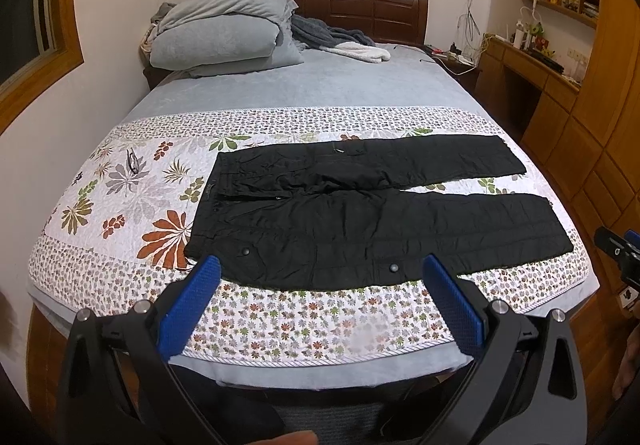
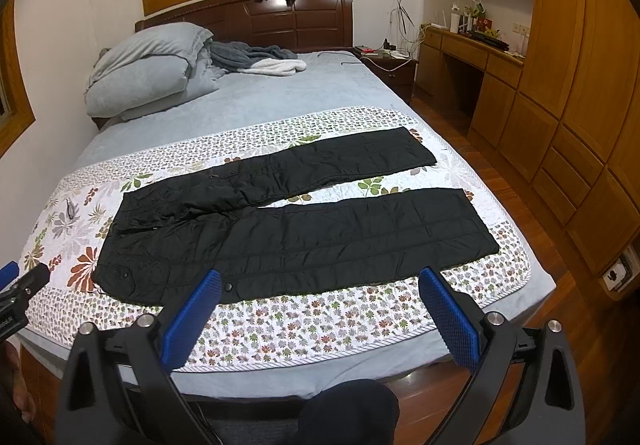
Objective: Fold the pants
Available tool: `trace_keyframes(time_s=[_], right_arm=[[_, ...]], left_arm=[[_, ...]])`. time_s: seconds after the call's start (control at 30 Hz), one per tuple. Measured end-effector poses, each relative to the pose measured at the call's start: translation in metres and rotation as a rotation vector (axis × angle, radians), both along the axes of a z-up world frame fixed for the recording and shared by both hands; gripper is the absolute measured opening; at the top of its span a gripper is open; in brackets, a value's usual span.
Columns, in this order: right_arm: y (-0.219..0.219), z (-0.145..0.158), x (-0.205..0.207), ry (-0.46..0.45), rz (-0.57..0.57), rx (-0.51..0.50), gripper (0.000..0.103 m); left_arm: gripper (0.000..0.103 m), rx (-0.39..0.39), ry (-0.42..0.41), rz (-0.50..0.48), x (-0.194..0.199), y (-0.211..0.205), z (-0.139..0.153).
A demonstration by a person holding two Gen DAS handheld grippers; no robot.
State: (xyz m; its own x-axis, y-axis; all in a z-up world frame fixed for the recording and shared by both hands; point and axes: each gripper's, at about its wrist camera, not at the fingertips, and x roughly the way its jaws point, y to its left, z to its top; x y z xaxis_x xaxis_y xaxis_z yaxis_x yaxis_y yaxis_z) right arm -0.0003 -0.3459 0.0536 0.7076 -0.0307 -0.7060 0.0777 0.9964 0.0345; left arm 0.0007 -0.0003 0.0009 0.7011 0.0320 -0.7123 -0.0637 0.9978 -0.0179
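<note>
Pants (image 1: 360, 213), black and quilted, are lying flat and unfolded across a floral quilt (image 1: 132, 197) on the foot of a bed (image 1: 320, 85). The waistband is pointing toward the left side and the two legs are spreading apart toward the right, with a wedge of quilt showing between them. The fabric is looking creased around the crotch, and two round snaps are showing along the near edge.

The left gripper (image 1: 320, 281) is hovering above the near edge of the bed with its blue pads (image 1: 192, 305) standing wide apart, holding nothing and touching nothing. The right gripper (image 2: 320, 285) is doing the same: its jaws are gaping wide, empty, poised over the quilt border just short of the near pant leg (image 2: 340, 241). Each tool is peeking into the other's view at the frame edge.

On the quilt to the left of the waistband something small and dark is resting, possibly a pair of glasses (image 1: 133, 163), though the distortion makes it hard to be sure. Grey pillows (image 1: 224, 33) are sitting stacked near the wooden headboard (image 1: 360, 5).
</note>
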Motion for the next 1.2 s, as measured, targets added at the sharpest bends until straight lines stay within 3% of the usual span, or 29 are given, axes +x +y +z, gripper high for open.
trace_keyframes(time_s=[0.37,0.6,0.77,0.83,0.9,1.0,1.1,1.13,1.2], right_arm=[[-0.003,-0.002,0.001,0.002,-0.001,-0.001,0.100],[-0.008,-0.010,0.004,-0.029,-0.001,-0.004,0.100],[-0.022,-0.033,0.021,-0.020,0.013,-0.014,0.100],[-0.036,-0.046,0.032,0.007,0.018,0.036,0.100],[-0.057,-0.064,0.046,0.040,0.031,0.113,0.100],[-0.092,-0.091,0.064,0.080,0.050,0.230,0.100],[-0.114,-0.109,0.075,0.116,0.043,0.296,0.100],[-0.130,-0.125,0.083,0.147,0.018,0.323,0.100],[-0.155,-0.152,0.097,0.211,-0.031,0.369,0.100]], left_arm=[[0.101,-0.008,0.015,-0.001,0.003,0.000,-0.005],[0.101,-0.055,0.027,-0.001,0.008,0.019,-0.014],[0.101,-0.186,-0.004,-0.057,0.018,0.059,-0.026],[0.101,-0.208,-0.017,-0.028,0.025,0.081,-0.041],[0.101,-0.242,0.048,-0.011,0.041,0.111,-0.069],[0.101,-0.225,0.093,0.106,0.057,0.159,-0.107],[0.100,-0.381,0.220,0.152,0.082,0.207,-0.144],[0.100,-0.425,0.216,0.175,0.089,0.225,-0.156],[0.100,-0.422,0.216,0.217,0.099,0.243,-0.170]])
